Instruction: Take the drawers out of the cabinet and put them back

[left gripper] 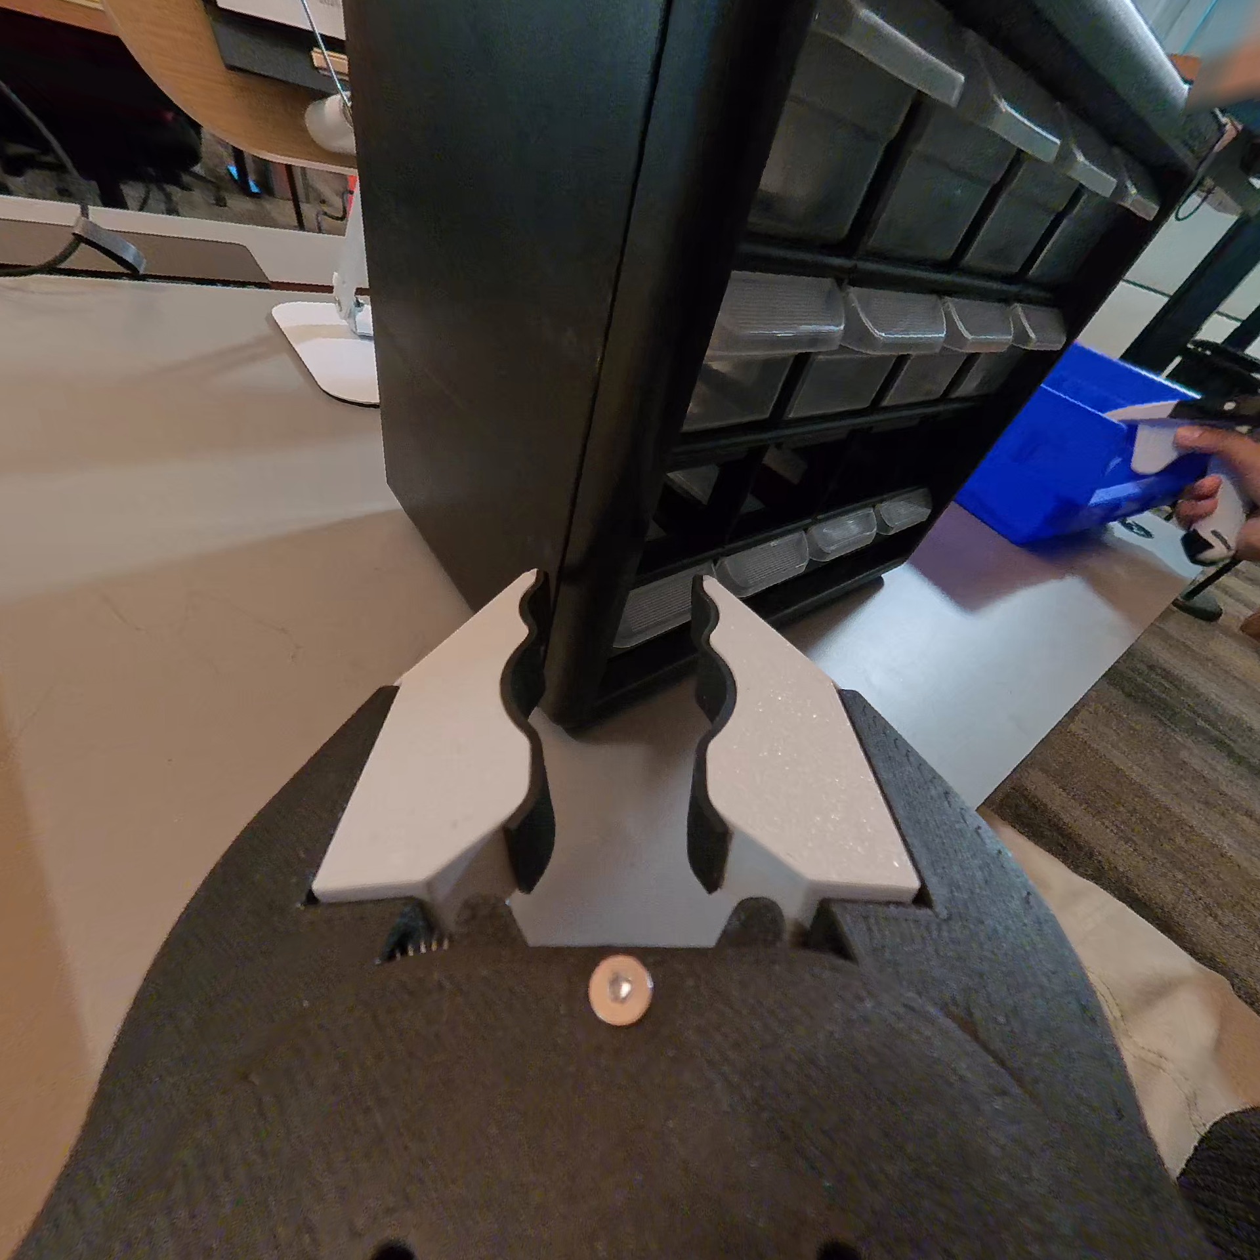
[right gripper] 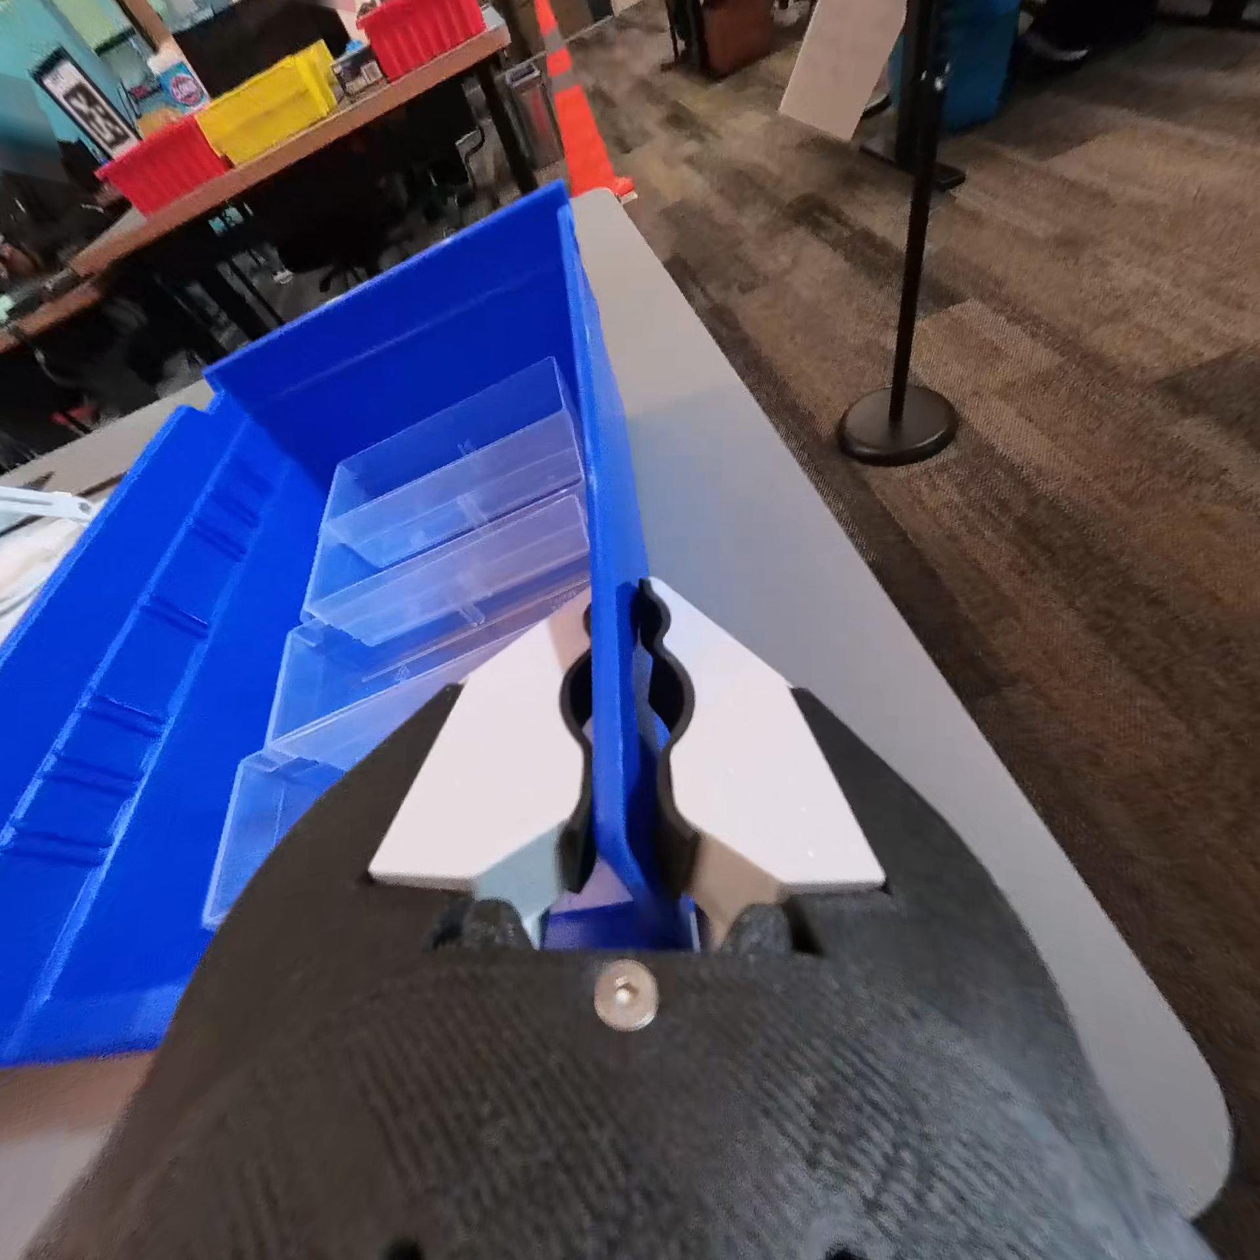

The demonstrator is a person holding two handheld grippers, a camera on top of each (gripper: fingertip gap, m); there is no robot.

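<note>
A black cabinet point(left gripper: 491, 273) with rows of clear drawers point(left gripper: 777, 313) stands on the grey table point(left gripper: 170, 477). One lower row point(left gripper: 784, 470) looks empty. My left gripper point(left gripper: 620, 586) is open and straddles the cabinet's front left corner near its base, with the left finger against the side wall. My right gripper point(right gripper: 613, 600) is shut on the right wall of a blue bin point(right gripper: 409, 327). Several clear drawers point(right gripper: 450, 477) lie in the bin. In the left wrist view the bin point(left gripper: 1043, 463) sits to the right of the cabinet, with the right gripper point(left gripper: 1152, 426) and a hand on it.
The table's right edge point(right gripper: 852, 613) runs close beside the bin, with carpet floor and a black stanchion point(right gripper: 900, 423) beyond. A white monitor stand point(left gripper: 334, 354) is left of the cabinet. Red and yellow bins point(right gripper: 266, 109) sit on a far table.
</note>
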